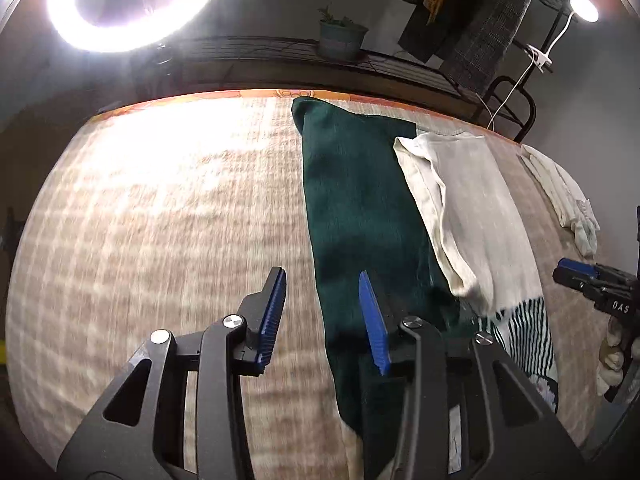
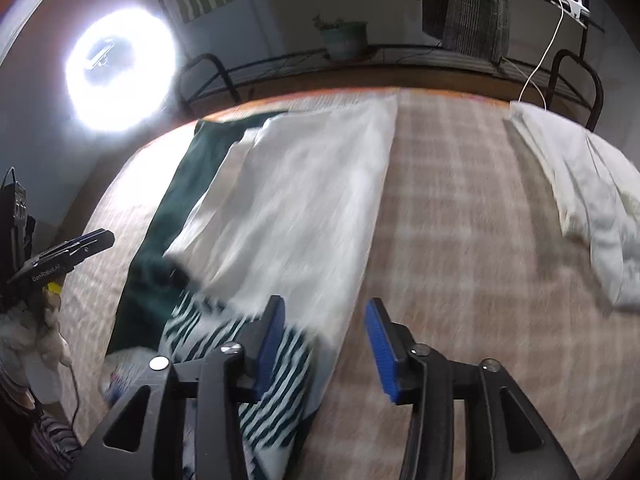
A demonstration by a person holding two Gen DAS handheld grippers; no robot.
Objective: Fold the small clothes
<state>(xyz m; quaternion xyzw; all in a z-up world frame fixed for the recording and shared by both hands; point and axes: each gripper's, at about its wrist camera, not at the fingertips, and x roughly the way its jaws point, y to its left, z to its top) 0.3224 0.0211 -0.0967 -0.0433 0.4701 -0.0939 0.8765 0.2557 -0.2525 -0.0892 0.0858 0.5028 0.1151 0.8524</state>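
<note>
A dark green cloth [image 1: 356,208] lies lengthwise on the checked bed cover [image 1: 160,220]. A white garment [image 1: 472,208] overlaps its right side, and a green-and-white striped piece [image 1: 520,332] lies at the near end. My left gripper [image 1: 324,312] is open and empty above the green cloth's left edge. My right gripper [image 2: 326,340] is open and empty, its left finger over the striped piece [image 2: 256,360] and the white garment's [image 2: 304,200] near right edge. The green cloth [image 2: 176,208] shows at left. Each gripper shows in the other's view: the right one [image 1: 576,276] and the left one [image 2: 84,246].
A second white garment [image 2: 592,208] lies bunched at the bed's right side, also in the left wrist view [image 1: 564,196]. A black metal bed rail [image 1: 304,46] with a plant pot [image 1: 340,38] runs behind. A bright ring light [image 1: 132,4] stands at the back left.
</note>
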